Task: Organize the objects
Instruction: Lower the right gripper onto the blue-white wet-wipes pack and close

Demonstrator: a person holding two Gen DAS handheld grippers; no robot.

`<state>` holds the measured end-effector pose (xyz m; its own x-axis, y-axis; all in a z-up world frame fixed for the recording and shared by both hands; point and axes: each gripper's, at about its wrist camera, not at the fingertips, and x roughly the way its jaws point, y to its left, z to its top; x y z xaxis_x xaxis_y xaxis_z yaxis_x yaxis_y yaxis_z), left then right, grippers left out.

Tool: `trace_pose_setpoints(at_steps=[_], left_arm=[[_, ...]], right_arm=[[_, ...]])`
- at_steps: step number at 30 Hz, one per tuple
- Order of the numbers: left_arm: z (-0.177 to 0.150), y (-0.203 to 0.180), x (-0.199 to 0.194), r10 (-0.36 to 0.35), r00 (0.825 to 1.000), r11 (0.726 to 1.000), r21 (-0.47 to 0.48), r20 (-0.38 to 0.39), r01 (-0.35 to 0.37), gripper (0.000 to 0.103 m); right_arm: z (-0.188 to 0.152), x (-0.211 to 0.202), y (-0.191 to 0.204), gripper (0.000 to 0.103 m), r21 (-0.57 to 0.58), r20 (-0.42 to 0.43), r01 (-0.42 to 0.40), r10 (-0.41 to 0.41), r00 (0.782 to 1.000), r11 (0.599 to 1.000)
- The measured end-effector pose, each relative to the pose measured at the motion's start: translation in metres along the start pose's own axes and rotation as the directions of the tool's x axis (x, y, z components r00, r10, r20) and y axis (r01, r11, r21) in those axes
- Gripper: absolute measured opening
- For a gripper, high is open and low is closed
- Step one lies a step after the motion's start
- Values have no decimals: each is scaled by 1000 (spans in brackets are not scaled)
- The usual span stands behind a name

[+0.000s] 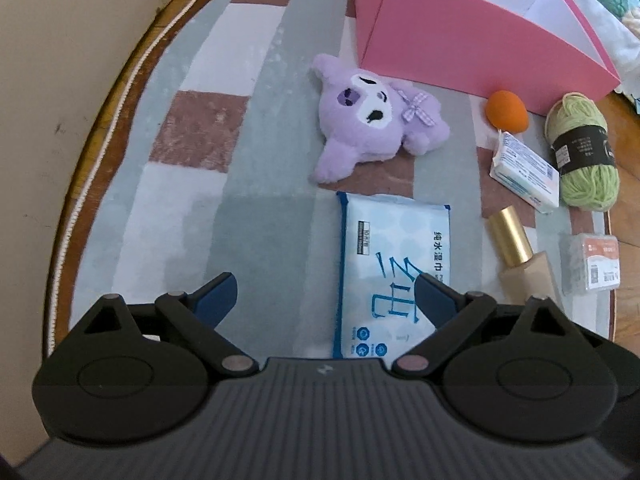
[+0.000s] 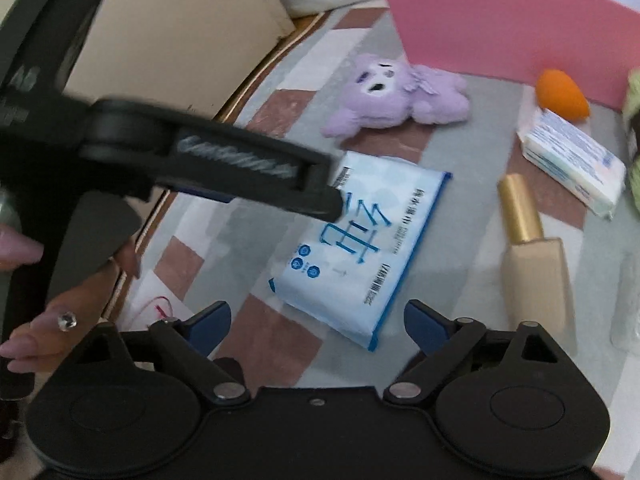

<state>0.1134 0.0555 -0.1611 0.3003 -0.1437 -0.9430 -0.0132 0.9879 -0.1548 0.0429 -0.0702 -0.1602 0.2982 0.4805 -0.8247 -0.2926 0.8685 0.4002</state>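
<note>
Pink cardboard box is cut off at the frame top. Green yarn shows only as a blurred edge in the right view. Glossy wipes pack lies flat on the patchwork rug, below the fuzzy purple plush. Left tool and right tool point steeply down, both spread wide and empty, above the pack.

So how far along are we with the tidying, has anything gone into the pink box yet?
Nothing looks done: what shows of the pink box interior is bare. Nothing in hand; left gripper and right gripper are open above the wipes pack. Still out: plush toy, orange sponge, soap box, yarn, foundation bottle.
</note>
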Motion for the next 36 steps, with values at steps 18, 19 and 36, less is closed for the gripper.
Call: trace_pose_setpoints(at_steps=[18, 19, 36], left_arm=[[-4, 21, 22, -336, 938, 923, -229, -81, 311, 26], [-4, 21, 23, -343, 936, 918, -240, -83, 315, 22], [-3, -13, -2, -262, 965, 959, -111, -10, 260, 27]], right_arm=[[7, 17, 3, 98, -11, 3, 173, -173, 985, 985], [7, 16, 1, 98, -11, 8, 189, -189, 982, 982], [2, -6, 5, 68, -52, 87, 250, -245, 966, 967]])
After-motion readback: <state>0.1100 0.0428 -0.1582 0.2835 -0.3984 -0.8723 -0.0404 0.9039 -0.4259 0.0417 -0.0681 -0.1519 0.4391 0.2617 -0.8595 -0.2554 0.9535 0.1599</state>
